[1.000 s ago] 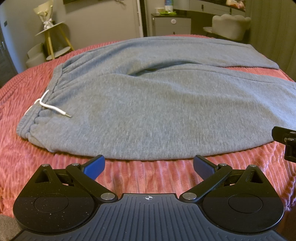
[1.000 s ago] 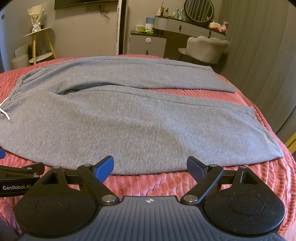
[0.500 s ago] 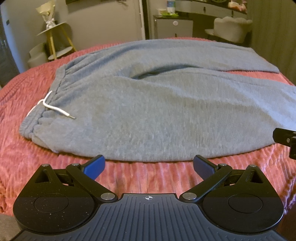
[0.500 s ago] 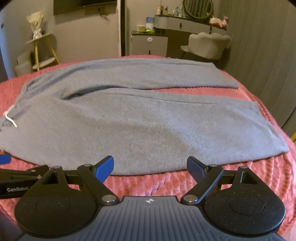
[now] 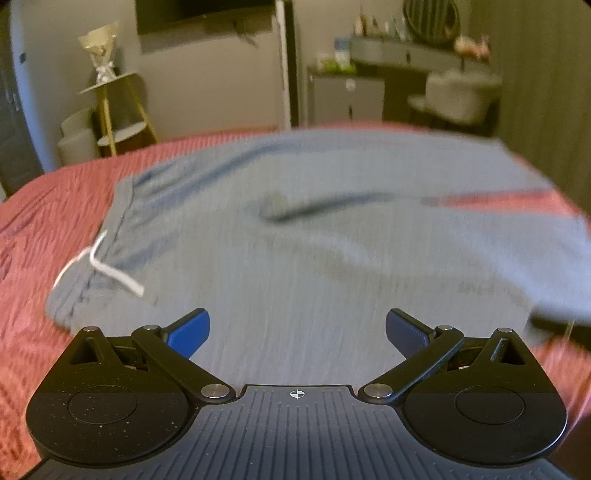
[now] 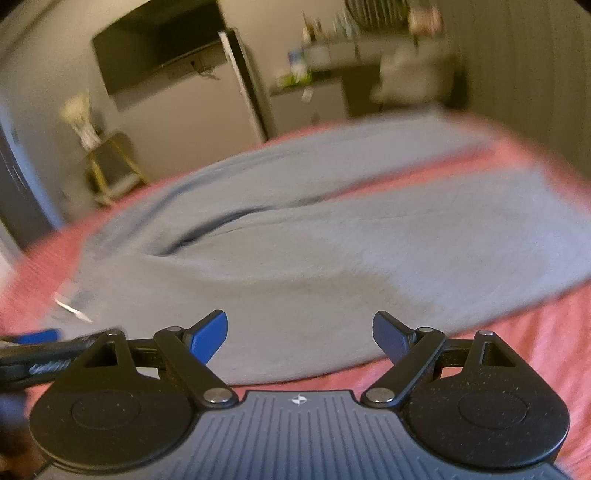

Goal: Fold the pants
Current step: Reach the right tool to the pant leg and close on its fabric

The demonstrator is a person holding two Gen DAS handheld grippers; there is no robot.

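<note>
A dim bedroom is seen behind the bed (image 5: 48, 206), which is covered by a ribbed red bedspread. At the far left a gold-legged side table (image 5: 110, 110) carrying a wrapped bouquet (image 5: 99, 48) is set against the wall, a dark wall-mounted screen (image 5: 199, 14) is hung to its right, and farther right a grey cabinet (image 5: 343, 99), a dressing table and a pale upholstered chair (image 5: 458, 92) are made out, all blurred.

The grey pants (image 5: 332, 258) are spread flat across the bed, with the waistband at the left and both legs laid out toward the right. A white drawstring (image 5: 107, 269) is seen trailing over the waistband at the left. Between the two legs a strip of red bedspread is left exposed at the far right.

The left gripper (image 5: 297, 334) is held over the near part of the pants close to the waistband, its blue-padded jaws spread wide with nothing between them. The right gripper (image 6: 300, 334) is held just to its right, over the near hem edge of the pants, its jaws likewise spread wide and empty. Both views are smeared by motion blur, so contact with the cloth cannot be told.
</note>
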